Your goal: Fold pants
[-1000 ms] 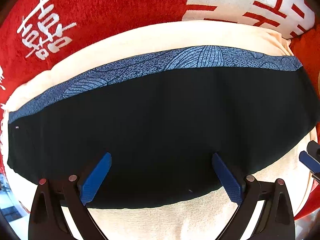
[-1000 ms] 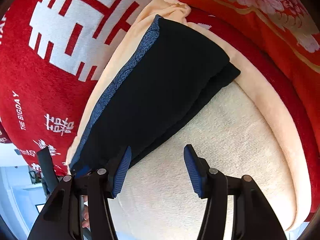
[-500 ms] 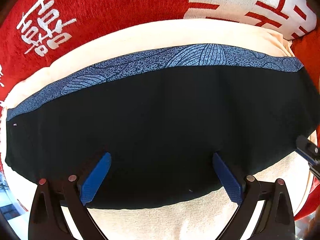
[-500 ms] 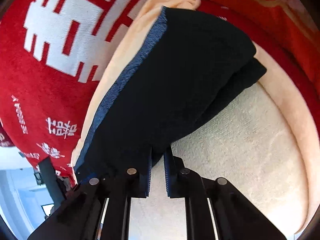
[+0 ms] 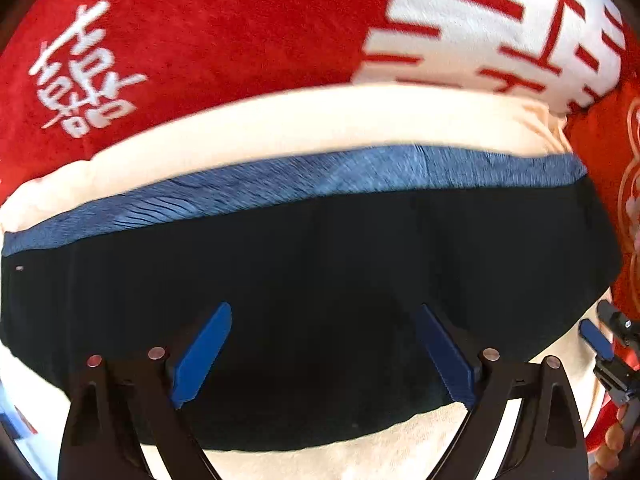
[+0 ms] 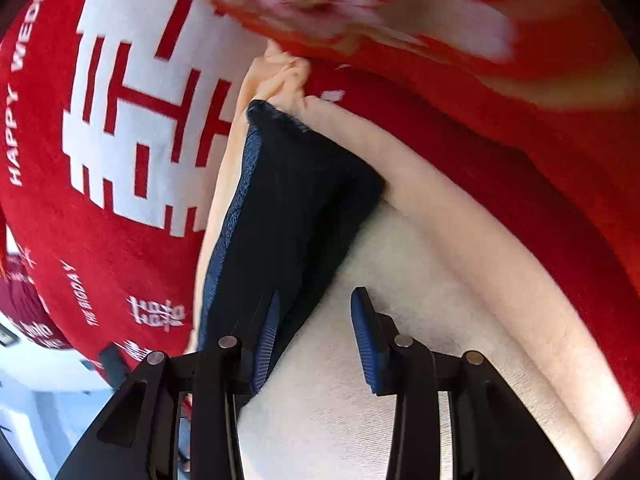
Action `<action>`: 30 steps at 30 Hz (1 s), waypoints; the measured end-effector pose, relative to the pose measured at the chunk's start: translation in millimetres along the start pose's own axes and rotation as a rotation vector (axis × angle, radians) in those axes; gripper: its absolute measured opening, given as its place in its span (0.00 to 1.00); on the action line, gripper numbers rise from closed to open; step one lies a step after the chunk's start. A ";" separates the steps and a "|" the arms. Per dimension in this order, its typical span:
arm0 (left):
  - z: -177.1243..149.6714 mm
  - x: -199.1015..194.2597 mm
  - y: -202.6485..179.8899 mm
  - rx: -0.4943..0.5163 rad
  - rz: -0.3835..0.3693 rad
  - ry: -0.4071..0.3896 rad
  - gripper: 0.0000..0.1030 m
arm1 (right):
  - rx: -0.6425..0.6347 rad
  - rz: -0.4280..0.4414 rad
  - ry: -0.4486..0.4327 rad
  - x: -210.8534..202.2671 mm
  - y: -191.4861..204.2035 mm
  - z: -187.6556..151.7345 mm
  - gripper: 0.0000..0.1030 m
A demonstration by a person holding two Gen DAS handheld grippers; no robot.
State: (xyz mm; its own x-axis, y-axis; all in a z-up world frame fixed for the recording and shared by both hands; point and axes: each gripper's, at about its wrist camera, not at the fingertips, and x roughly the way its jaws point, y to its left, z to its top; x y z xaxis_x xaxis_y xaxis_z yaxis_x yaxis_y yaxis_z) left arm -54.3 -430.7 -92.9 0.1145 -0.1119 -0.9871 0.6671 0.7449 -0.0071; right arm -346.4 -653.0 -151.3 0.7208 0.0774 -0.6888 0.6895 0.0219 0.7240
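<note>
Folded black pants (image 5: pixel 320 248) with a blue patterned waistband (image 5: pixel 320 176) lie flat on a cream towel (image 5: pixel 320 120). My left gripper (image 5: pixel 324 312) points straight down over the pants' near half. Its jaws are wide and closing a little, with black cloth under and between the fingers and no pad pressing. In the right wrist view the pants (image 6: pixel 296 208) run up the left. My right gripper (image 6: pixel 318 296) is at their near corner, its jaws opening. Its left finger lies against the pants' edge, and only cream towel (image 6: pixel 400 280) shows between the pads. The right gripper (image 5: pixel 596 338) also shows at the left view's right edge.
A red blanket (image 5: pixel 220 40) with white characters lies under and around the towel. Red cloth (image 6: pixel 520 20) with a flower pattern sits beyond the pants' far end. The towel's raised rim (image 6: pixel 480 220) curves along the right. A person's fingers (image 5: pixel 612 440) show at the lower right.
The right gripper shut at the pants' near edge half a second ago, then opened and shifted along the towel. The left gripper's fingers came slightly closer together.
</note>
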 end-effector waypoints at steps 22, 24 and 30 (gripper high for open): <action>-1.3 12.0 -39.3 0.119 -0.020 -0.183 0.45 | -0.301 0.058 -0.029 19.6 123.0 4.1 0.13; 7.5 10.7 -29.5 0.111 -0.079 -0.137 0.45 | -0.354 0.023 -0.034 18.6 144.2 -6.3 0.13; -6.9 -24.5 40.3 0.094 -0.135 -0.135 0.75 | -0.583 -0.073 -0.030 22.9 216.9 -54.8 0.13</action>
State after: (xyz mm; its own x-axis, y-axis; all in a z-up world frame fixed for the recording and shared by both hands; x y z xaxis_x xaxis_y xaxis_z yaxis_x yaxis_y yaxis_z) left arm -35.3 -393.4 -70.1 0.1130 -0.2988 -0.9476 0.7479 0.6534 -0.1168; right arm -184.3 -591.8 -8.0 0.6808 0.0275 -0.7320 0.5902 0.5714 0.5703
